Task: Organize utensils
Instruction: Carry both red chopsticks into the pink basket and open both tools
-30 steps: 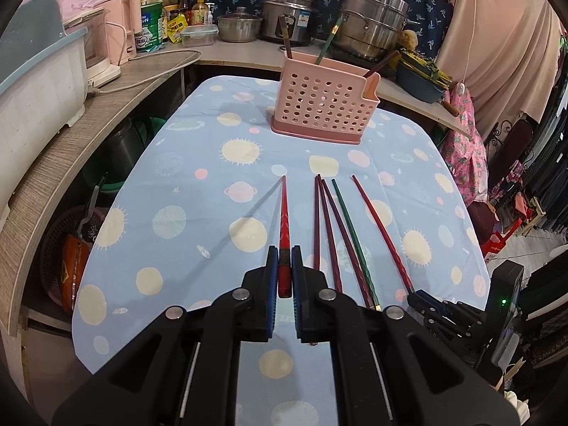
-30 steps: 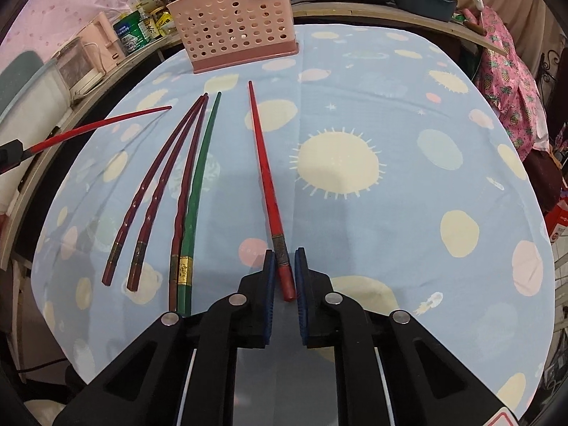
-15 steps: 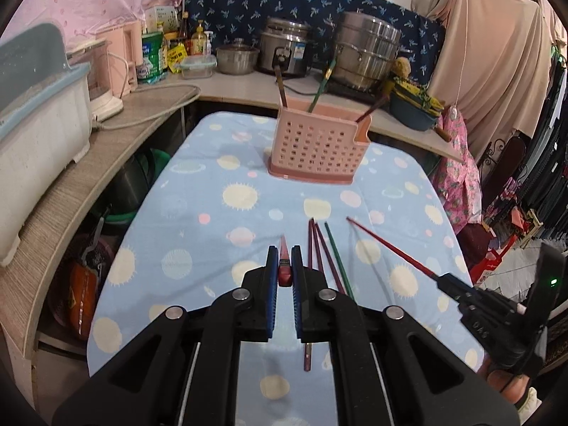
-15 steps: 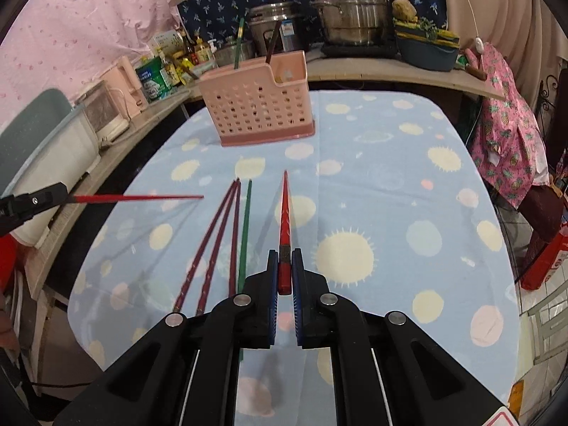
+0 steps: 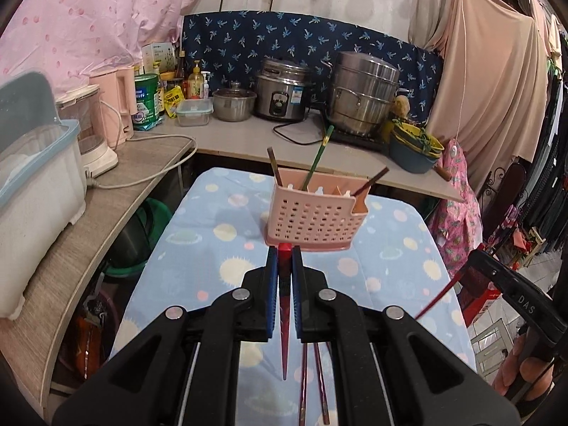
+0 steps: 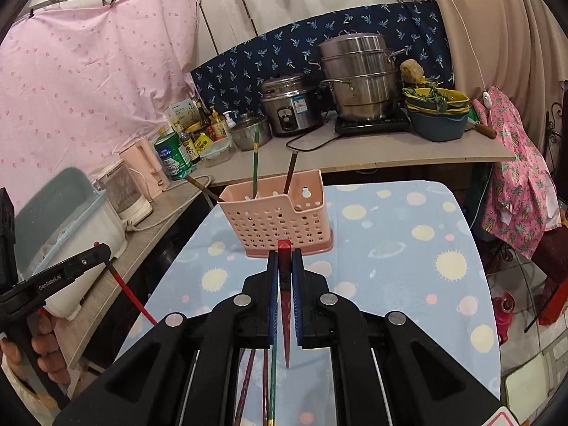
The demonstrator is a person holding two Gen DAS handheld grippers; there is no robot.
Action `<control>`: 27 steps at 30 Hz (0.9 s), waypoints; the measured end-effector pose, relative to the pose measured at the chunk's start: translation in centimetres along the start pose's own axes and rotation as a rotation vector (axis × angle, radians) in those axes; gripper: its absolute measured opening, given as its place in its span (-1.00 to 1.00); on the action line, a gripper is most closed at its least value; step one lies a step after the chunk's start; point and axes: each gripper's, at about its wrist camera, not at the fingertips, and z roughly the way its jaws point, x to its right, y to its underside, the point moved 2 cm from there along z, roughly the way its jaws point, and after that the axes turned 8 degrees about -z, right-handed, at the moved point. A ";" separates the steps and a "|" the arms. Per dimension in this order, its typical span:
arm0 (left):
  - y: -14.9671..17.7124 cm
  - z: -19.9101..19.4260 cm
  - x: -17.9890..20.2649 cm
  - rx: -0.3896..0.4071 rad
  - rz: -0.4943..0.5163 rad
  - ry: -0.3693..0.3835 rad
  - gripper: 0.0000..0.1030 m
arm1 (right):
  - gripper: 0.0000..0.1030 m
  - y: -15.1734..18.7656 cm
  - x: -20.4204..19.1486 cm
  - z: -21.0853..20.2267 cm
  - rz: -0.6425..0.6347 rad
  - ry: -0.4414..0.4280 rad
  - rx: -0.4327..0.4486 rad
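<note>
My left gripper (image 5: 284, 254) is shut on the thick end of a red chopstick (image 5: 284, 319), whose thin tip hangs down toward me. My right gripper (image 6: 284, 254) is shut on a second red chopstick (image 6: 286, 323) the same way. Both are lifted off the table and face the pink perforated utensil basket (image 5: 310, 218) (image 6: 277, 220), which holds a green chopstick (image 5: 316, 167) and two dark ones. Dark red chopsticks (image 5: 312, 383) and a green one (image 6: 272, 383) lie on the blue spotted tablecloth (image 6: 390, 248) under the grippers. The right gripper with its chopstick shows at the left wrist view's right edge, and the left one at the right wrist view's left edge.
A counter behind the table carries a rice cooker (image 5: 282, 94), a steel steamer pot (image 5: 362, 96), bowls (image 5: 415, 149), bottles and a kettle (image 5: 113, 106). A grey-lidded white bin (image 5: 32, 177) stands on the left shelf. Clothes hang to the right.
Both grippers rose from the table with their red chopsticks and tipped up, so each stick now hangs tip-down between the fingers. The basket sits lower and nearer the centre of both views.
</note>
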 end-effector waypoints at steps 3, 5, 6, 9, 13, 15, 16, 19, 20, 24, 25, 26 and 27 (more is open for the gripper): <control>-1.8 0.3 0.2 0.020 -0.009 0.015 -0.86 | -0.86 -1.6 0.0 0.4 0.008 -0.016 0.019; -3.3 0.3 0.5 0.037 -0.016 0.028 -0.86 | -0.86 -2.9 0.1 0.5 0.019 -0.034 0.039; -4.4 0.4 0.7 0.052 -0.021 0.037 -0.86 | -0.86 -3.6 0.2 0.5 0.025 -0.042 0.051; -7.1 0.5 1.7 0.098 -0.019 0.053 -0.86 | -0.86 -6.1 0.2 0.6 0.031 -0.052 0.098; -10.8 1.0 3.0 0.166 -0.014 0.050 -0.86 | -0.86 -10.0 0.1 0.9 0.029 -0.050 0.171; -12.7 1.4 3.5 0.191 -0.018 0.053 -0.86 | -0.86 -12.2 0.1 1.2 0.027 -0.044 0.206; -13.6 1.6 3.7 0.209 -0.021 0.053 -0.86 | -0.86 -13.1 0.0 1.4 0.026 -0.040 0.218; -16.0 2.4 4.3 0.248 -0.025 0.050 -0.86 | -0.86 -15.6 0.2 2.5 0.028 -0.033 0.247; -16.8 2.7 4.5 0.265 -0.023 0.046 -0.86 | -0.86 -16.5 0.3 3.1 0.032 -0.032 0.254; -18.8 4.7 4.8 0.289 -0.021 0.029 -0.86 | -0.86 -18.7 0.5 5.0 0.033 -0.023 0.274; -19.1 5.2 4.7 0.291 -0.024 0.024 -0.86 | -0.86 -19.1 0.5 5.6 0.033 -0.020 0.274; -19.4 6.0 4.7 0.288 -0.024 0.019 -0.86 | -0.86 -19.4 0.6 6.2 0.035 -0.018 0.273; -19.5 6.6 4.6 0.286 -0.025 0.016 -0.86 | -0.86 -19.7 0.7 7.0 0.036 -0.017 0.268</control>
